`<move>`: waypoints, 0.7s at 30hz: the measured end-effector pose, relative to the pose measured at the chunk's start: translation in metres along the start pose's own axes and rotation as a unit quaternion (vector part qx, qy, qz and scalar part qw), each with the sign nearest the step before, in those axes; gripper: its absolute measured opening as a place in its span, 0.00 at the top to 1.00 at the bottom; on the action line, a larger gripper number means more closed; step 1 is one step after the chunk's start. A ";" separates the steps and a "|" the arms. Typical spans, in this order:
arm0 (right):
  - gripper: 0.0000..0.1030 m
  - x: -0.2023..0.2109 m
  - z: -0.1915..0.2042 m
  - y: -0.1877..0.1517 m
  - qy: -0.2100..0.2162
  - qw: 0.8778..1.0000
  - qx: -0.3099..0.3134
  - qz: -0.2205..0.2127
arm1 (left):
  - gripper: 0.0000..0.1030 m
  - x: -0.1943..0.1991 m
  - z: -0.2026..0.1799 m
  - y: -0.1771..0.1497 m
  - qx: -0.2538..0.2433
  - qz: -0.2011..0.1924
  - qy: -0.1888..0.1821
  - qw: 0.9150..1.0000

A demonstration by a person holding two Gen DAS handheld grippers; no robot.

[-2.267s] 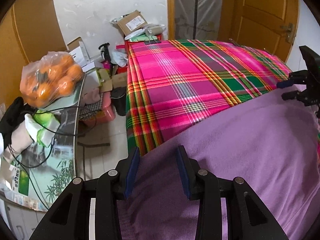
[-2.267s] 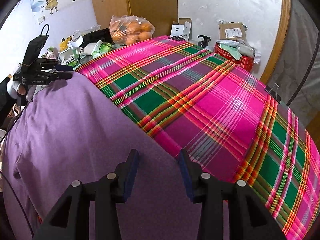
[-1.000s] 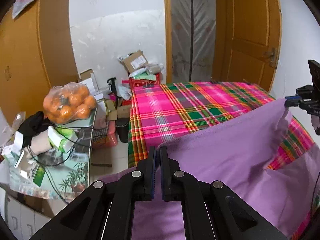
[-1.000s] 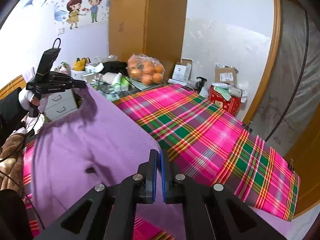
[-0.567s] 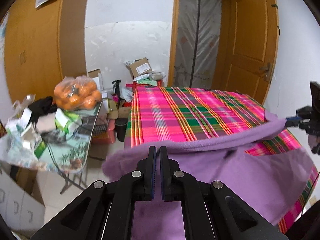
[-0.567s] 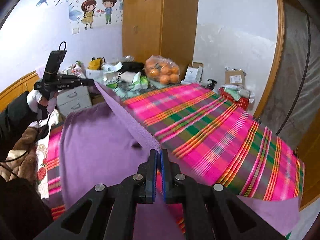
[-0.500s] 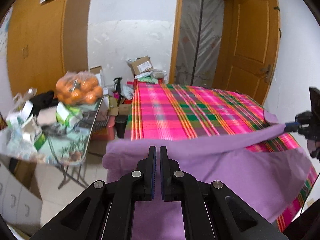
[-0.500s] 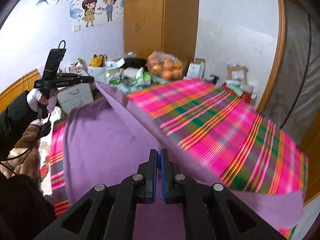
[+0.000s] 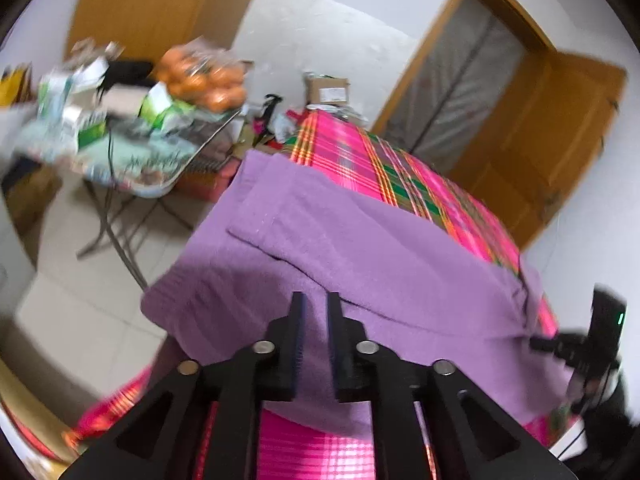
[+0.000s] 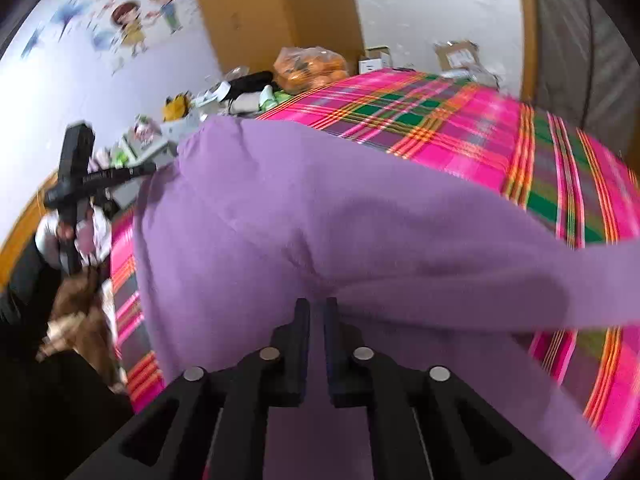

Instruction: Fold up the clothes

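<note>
Purple garment (image 9: 360, 240) folded over, lying on plaid bed (image 9: 420, 184), left gripper (image 9: 316, 304) jaws opening, narrow gap, cloth beneath, right gripper (image 10: 316, 308) jaws opening likewise above garment, cluttered bench (image 9: 120, 152) beside bed, oranges (image 9: 204, 84).

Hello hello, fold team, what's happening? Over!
Left gripper and right gripper both opening. Purple garment folded over on plaid bed. Nothing in the way.

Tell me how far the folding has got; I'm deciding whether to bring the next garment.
One fold looks done: the purple garment lies doubled on the plaid bedspread. In hand: the left gripper and right gripper are opening, jaws apart above the cloth. Left: it is still wide, so further folds probably remain.
</note>
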State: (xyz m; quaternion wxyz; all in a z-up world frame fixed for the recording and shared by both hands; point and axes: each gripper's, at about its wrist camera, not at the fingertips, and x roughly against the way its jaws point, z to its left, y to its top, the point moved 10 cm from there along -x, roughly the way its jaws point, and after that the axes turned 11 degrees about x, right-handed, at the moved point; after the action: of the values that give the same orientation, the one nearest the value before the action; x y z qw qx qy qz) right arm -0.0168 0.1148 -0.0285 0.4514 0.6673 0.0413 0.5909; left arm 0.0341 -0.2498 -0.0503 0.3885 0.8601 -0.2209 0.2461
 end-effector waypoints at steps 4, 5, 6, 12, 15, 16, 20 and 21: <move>0.74 -0.001 0.010 -0.005 0.020 0.999 -0.026 -0.001 | 0.76 -0.012 -0.001 0.007 0.052 -0.001 -0.014 0.999; 0.72 -0.003 0.013 -0.006 0.027 0.999 -0.037 0.000 | 0.69 -0.015 0.000 0.008 0.062 0.000 -0.014 0.998; 0.69 -0.006 0.014 -0.007 0.035 0.998 -0.050 0.000 | 0.65 -0.019 0.000 0.010 0.072 0.001 -0.014 0.997; 0.67 -0.017 0.001 -0.001 0.061 0.987 -0.151 -0.016 | 0.64 -0.041 0.006 0.018 0.117 0.008 -0.003 0.993; 0.67 -0.010 0.008 0.007 0.036 0.994 -0.100 -0.014 | 0.64 -0.042 0.007 0.021 0.126 0.004 -0.003 0.992; 0.67 -0.005 0.012 0.010 0.025 0.997 -0.070 -0.015 | 0.64 -0.042 0.008 0.022 0.128 0.003 -0.003 0.992; 0.67 0.011 0.023 0.023 -0.036 0.998 0.046 -0.028 | 0.64 -0.046 0.011 0.025 0.132 0.003 0.001 0.991; 0.67 0.013 0.025 0.026 -0.045 0.996 0.069 -0.030 | 0.64 -0.046 0.012 0.025 0.135 0.002 0.000 0.991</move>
State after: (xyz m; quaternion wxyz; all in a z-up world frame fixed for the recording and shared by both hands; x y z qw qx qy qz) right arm -0.0049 0.0933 0.0005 0.4229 0.7212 0.0815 0.5426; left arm -0.0130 -0.2653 -0.0712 0.2683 0.9042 -0.1870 0.2746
